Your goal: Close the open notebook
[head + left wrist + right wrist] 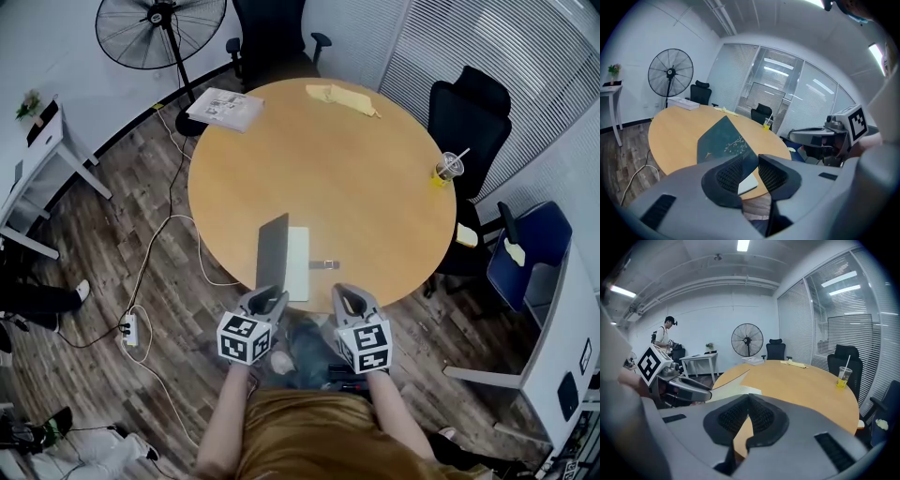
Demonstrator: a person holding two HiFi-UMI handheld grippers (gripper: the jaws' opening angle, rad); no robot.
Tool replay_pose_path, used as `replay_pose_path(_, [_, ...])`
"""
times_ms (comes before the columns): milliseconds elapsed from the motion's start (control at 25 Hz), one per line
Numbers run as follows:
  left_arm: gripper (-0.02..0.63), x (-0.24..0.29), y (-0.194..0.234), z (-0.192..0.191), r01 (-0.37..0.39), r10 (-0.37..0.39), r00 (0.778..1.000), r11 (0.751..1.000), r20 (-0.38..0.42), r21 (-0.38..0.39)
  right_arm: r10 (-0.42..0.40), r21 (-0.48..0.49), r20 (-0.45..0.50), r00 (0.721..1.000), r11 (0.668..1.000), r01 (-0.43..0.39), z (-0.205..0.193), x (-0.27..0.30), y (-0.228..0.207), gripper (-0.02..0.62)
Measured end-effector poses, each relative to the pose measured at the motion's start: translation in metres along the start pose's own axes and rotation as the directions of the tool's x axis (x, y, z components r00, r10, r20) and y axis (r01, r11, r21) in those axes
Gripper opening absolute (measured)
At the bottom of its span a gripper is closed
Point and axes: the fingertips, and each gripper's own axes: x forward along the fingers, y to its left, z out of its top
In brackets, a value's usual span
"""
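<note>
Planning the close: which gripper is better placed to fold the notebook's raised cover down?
Left. The left gripper sits at the raised cover, jaws apart with its near edge between them. The right gripper, jaws together, hangs beside the white page, away from the cover.

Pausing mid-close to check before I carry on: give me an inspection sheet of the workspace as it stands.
Surface: round wooden table, mostly bare.
Job's things: notebook at the near edge, not yet closed; its dark cover stands raised over the white page.
Clutter: drink cup at the right rim; yellow item and paper stack at the far rim; small dark strap just right of the notebook.
Grippers: left gripper open, the cover's edge between its jaws; right gripper shut, empty.
Cables: power strip with cords on the floor, left of the table.
Surroundings: standing fan, black office chair, a person at a far desk.
</note>
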Motion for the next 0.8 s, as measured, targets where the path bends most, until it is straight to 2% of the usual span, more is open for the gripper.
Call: replay_pose_path(800, [0.123,0.018,-0.011,-0.008,0.069,-0.068,0.997,0.997,-0.040,0.041,-0.007,0.007,-0.040,0.999,1.000,0.007,-0.012,0.008,-0.011,0.012])
